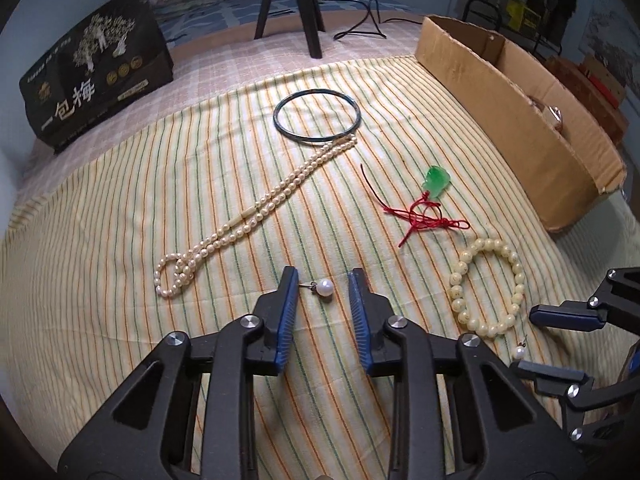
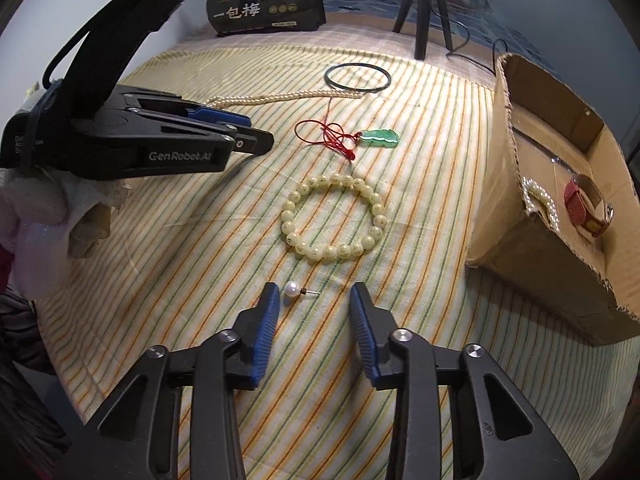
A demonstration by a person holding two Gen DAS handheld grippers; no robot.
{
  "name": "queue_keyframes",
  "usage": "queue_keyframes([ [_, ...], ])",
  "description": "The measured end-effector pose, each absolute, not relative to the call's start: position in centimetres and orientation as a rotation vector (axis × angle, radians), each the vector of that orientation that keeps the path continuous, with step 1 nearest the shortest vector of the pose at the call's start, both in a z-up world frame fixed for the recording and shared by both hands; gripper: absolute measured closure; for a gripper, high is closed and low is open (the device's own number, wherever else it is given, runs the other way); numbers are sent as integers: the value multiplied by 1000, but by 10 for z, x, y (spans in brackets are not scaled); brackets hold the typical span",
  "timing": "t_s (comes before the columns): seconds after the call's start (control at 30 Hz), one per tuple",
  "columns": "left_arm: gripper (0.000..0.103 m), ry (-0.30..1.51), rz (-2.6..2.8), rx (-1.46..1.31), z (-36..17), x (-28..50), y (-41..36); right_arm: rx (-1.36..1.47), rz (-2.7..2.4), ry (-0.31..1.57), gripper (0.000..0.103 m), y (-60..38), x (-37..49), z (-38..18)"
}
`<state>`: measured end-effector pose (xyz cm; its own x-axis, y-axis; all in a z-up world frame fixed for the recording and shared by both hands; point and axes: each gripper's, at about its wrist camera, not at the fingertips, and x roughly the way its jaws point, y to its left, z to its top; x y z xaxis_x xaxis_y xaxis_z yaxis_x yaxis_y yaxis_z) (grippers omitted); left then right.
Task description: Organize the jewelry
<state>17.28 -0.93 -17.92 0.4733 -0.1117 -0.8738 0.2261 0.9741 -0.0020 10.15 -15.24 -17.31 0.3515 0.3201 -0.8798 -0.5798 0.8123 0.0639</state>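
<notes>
Judging progress, I see a pearl strand (image 2: 541,200) and watch (image 2: 588,205) in the box (image 2: 516,240), while each open gripper, left (image 1: 323,290) and right (image 2: 314,300), straddles a pearl earring (image 1: 325,288) (image 2: 292,290) on the striped cloth (image 1: 120,240), ungripped; necklace (image 1: 248,220), bangle (image 1: 317,115), pendant (image 1: 438,180), bracelet (image 2: 334,218) remain.

Left wrist view sat low over striped cloth (image 1: 120,208), looked forward along own fingers toward black box (image 1: 96,80) at far edge. Right wrist view did same from right side (cardboard box (image 2: 532,264) close by). Both shared cream bead bracelet (image 1: 488,284) (image 2: 334,218), green pendant (image 1: 438,180) (image 2: 380,137), dark bangle (image 1: 317,117) (image 2: 357,77).
</notes>
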Motion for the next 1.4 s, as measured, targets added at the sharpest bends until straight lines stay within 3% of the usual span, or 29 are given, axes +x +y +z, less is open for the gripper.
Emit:
queue_keyframes([
  [0.13, 87, 1053, -219, 130, -180, 171, -10, -314, 603, 1054, 88, -147, 99, -174],
  [0.97, 87, 1004, -211, 75, -155, 143, 11, -287, 610, 1011, 88, -156, 93, -155],
  [1.4, 87, 901, -273, 0, -102, 141, -3, -200, 550, 939, 88, -189, 102, -114],
])
